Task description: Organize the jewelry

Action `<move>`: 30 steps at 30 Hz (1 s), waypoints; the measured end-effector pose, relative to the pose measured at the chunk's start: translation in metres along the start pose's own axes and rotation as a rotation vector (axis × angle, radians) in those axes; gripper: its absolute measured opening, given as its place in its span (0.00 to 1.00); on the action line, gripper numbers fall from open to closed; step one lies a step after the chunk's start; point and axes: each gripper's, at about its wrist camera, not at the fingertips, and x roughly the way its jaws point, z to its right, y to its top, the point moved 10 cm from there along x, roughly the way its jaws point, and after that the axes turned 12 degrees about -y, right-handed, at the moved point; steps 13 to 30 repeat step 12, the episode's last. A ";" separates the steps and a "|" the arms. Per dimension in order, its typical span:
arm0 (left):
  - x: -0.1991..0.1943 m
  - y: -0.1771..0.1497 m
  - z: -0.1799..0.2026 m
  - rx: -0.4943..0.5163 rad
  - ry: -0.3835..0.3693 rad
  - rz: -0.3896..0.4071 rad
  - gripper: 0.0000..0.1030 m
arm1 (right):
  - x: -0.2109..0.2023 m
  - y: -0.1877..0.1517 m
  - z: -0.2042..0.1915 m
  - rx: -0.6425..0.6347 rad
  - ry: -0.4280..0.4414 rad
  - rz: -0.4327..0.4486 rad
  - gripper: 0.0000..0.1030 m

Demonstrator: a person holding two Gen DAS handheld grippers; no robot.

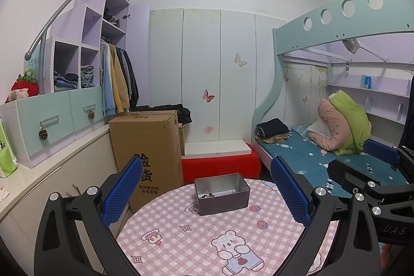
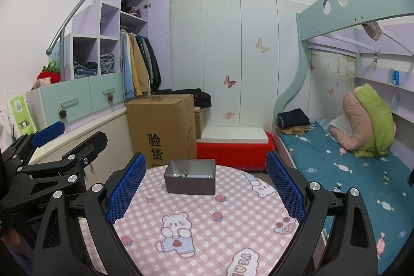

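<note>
Both claws are standing wide and holding nothing: the left gripper (image 1: 204, 193) and the right gripper (image 2: 204, 188) are hovering side by side above the near part of the round table (image 1: 181, 237), each well short of the target. Ahead of them, an open grey metal tin (image 1: 222, 194) is sitting on the pink checked tablecloth near the far edge. Small jewelry pieces (image 1: 208, 195) are lying on its floor — dark beads and silvery bits, too small to identify further. No loose jewelry is showing on the cloth.

For the step in hand, judged to be an approach to the tin:
- Be lowering one claw over the rim, fingers vertical, so the walls are not obstructing.
- Be steadying the tin with the other claw — a light tin is likely to slide.
- Be narrowing the fingers before entering.
</note>
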 end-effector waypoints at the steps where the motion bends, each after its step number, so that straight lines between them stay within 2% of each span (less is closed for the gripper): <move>1: 0.001 -0.001 0.000 0.000 -0.001 -0.003 0.93 | 0.000 -0.001 0.000 0.000 0.001 -0.002 0.88; 7: 0.006 -0.003 -0.002 0.002 -0.002 -0.010 0.93 | 0.000 -0.014 0.001 0.004 0.002 -0.011 0.88; 30: 0.008 -0.002 -0.002 0.005 0.001 -0.011 0.93 | 0.001 -0.014 0.002 0.004 0.000 -0.013 0.88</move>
